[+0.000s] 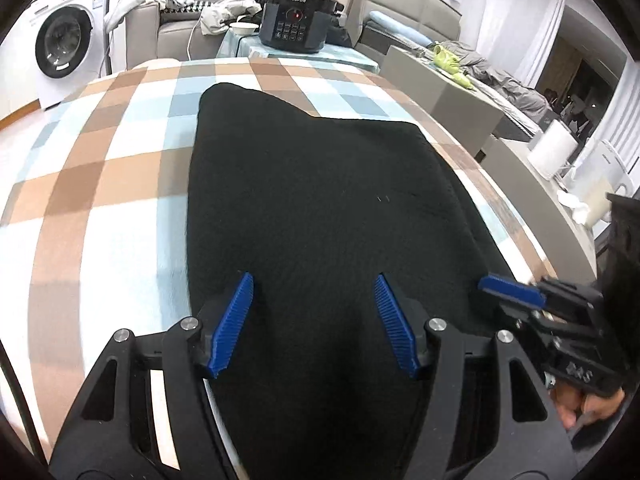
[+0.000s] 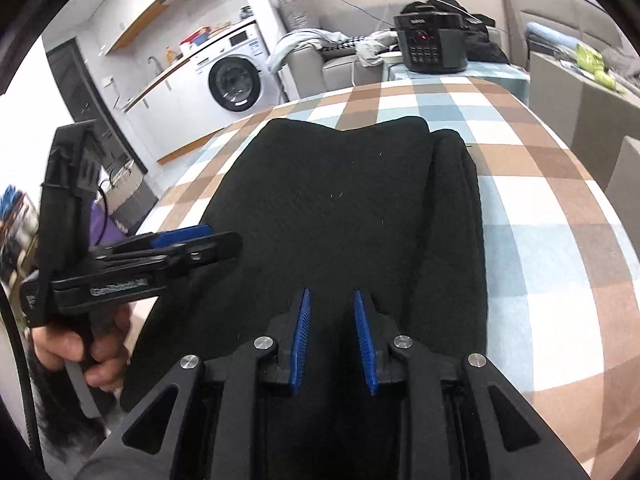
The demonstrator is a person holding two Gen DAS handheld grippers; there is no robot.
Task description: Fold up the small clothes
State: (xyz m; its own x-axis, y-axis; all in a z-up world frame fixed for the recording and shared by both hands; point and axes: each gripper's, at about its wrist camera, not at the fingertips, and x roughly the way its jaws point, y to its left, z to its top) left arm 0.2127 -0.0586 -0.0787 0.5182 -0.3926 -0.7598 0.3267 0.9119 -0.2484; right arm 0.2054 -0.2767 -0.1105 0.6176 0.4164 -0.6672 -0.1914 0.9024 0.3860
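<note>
A black knit garment (image 1: 320, 200) lies flat on the plaid tablecloth (image 1: 100, 168), lengthwise away from me. In the right wrist view the garment (image 2: 340, 208) shows a folded-over layer along its right edge. My left gripper (image 1: 314, 280) hovers over the garment's near end, open wide, with nothing between its blue pads. My right gripper (image 2: 331, 296) is over the near end too, its pads a narrow gap apart with only the cloth below showing. The right gripper (image 1: 510, 290) sits at the garment's right edge, the left gripper (image 2: 188, 240) at its left edge. A hand holds each.
A black pressure cooker (image 1: 298, 20) stands on a small table beyond the far edge. A washing machine (image 1: 66, 44) is at the back left, a sofa with clothes behind. A grey cabinet (image 1: 452, 88) flanks the table's right side.
</note>
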